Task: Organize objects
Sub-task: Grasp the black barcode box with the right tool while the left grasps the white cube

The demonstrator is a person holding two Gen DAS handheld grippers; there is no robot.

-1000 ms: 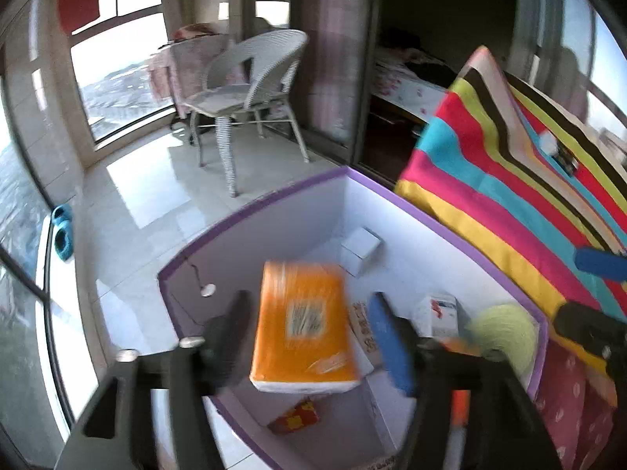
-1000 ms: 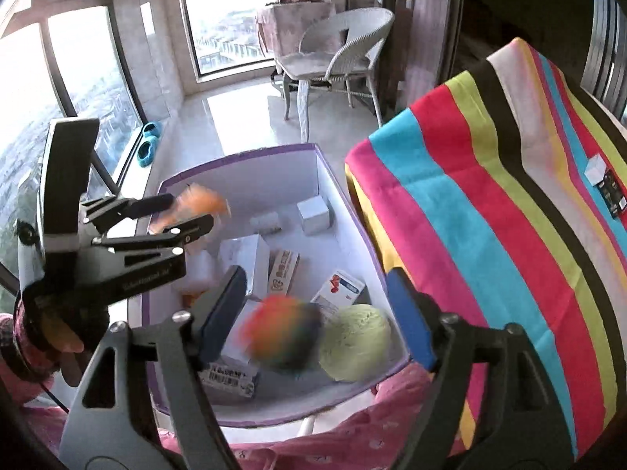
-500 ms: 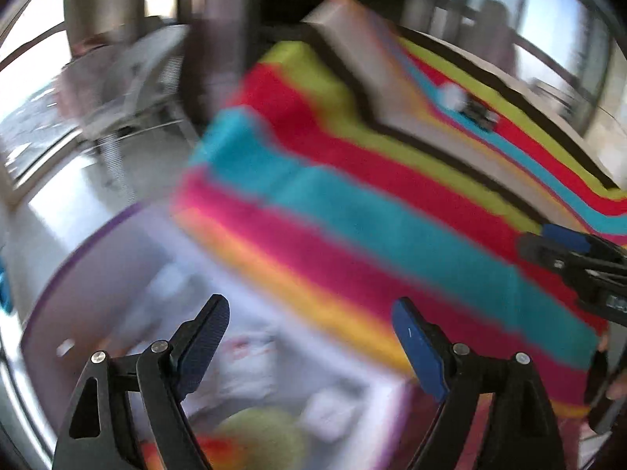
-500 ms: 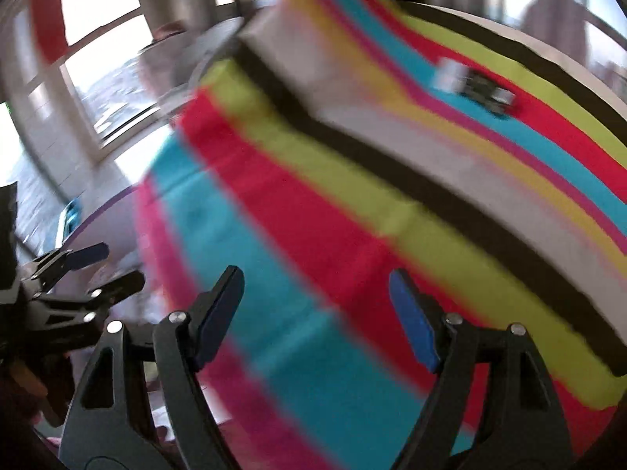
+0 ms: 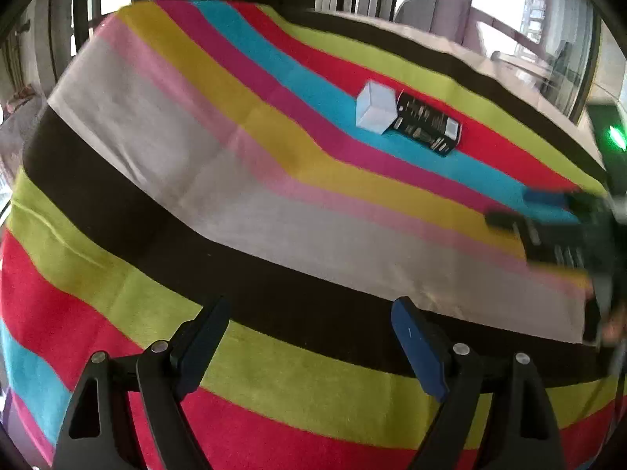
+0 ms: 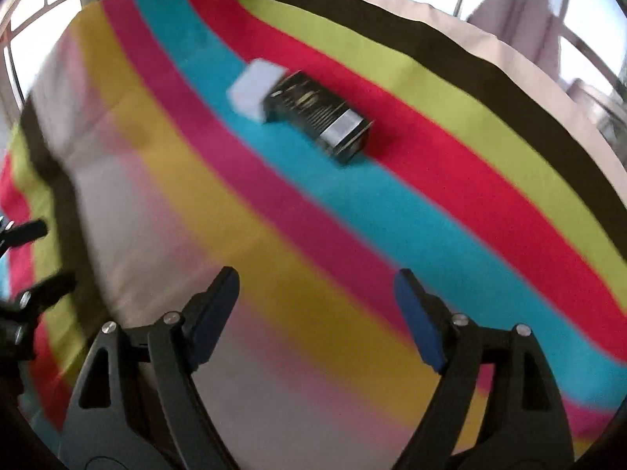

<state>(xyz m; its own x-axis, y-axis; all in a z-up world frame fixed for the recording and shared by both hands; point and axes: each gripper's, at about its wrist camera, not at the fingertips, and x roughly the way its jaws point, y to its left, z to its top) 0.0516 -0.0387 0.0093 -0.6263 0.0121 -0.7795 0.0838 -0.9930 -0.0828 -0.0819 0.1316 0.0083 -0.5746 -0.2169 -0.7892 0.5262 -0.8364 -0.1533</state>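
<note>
While both of my tools hang empty over the striped cloth (image 5: 274, 203), I judge the step in hand to be reaching for what is left to tidy: one white cube (image 5: 374, 112) and one black box (image 5: 429, 129), touching end to end on the far part of the tabletop, across the blue and red stripes. My left tool (image 5: 309, 348) stands wide open with nothing between its pads. My right tool (image 6: 317, 313) is just as wide, its jaws having just been opening, also with nothing between them. To do this well I would take one thing per tool, come down square over each so the pads close on its flat sides, and pull the two apart before lifting so neither drags the other. The right tool looks nearer to both. That makes two things, two tools.
</note>
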